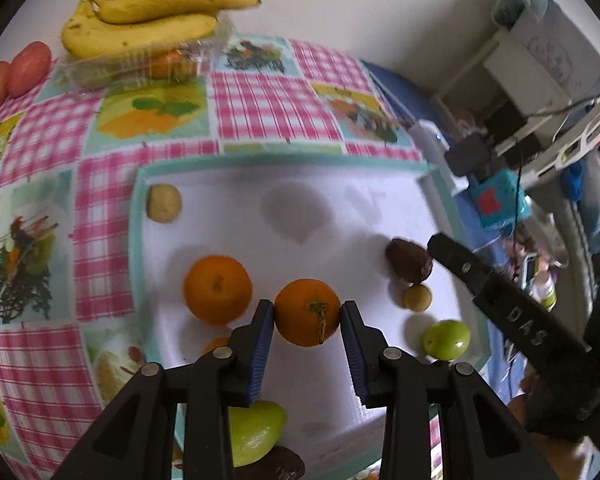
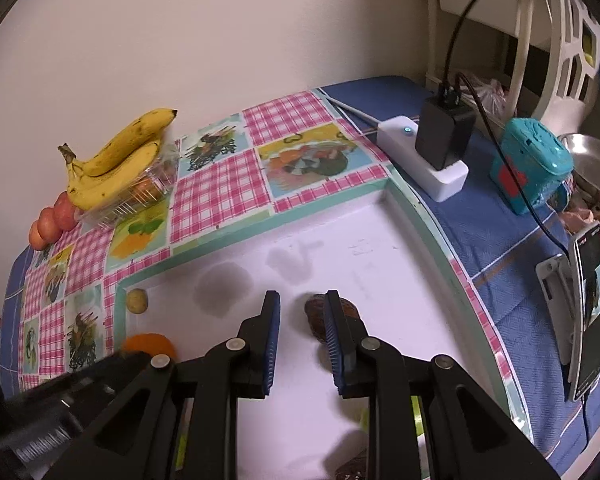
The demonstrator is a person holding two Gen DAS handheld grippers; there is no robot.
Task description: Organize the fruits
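Note:
My left gripper point(image 1: 307, 314) is shut on an orange point(image 1: 307, 312) and holds it over the white tray point(image 1: 300, 392). A second orange point(image 1: 217, 289) lies on the tray to its left. A small tan fruit point(image 1: 164, 203) sits in the tray's far left corner. A dark brown fruit point(image 1: 409, 260), a small tan fruit point(image 1: 417, 298) and a green fruit point(image 1: 446, 339) lie at the tray's right. My right gripper point(image 2: 301, 300) is open and empty above the tray point(image 2: 380, 264), with the dark brown fruit point(image 2: 315, 318) partly hidden behind its right finger.
Bananas point(image 1: 148, 20) rest on a clear plastic box point(image 1: 140, 64) at the back, with red fruits point(image 1: 28, 68) to its left. A green fruit point(image 1: 256, 432) lies under my left gripper. A white power strip point(image 2: 424, 160), a teal device point(image 2: 532, 164) and a phone point(image 2: 590, 312) stand right of the tray.

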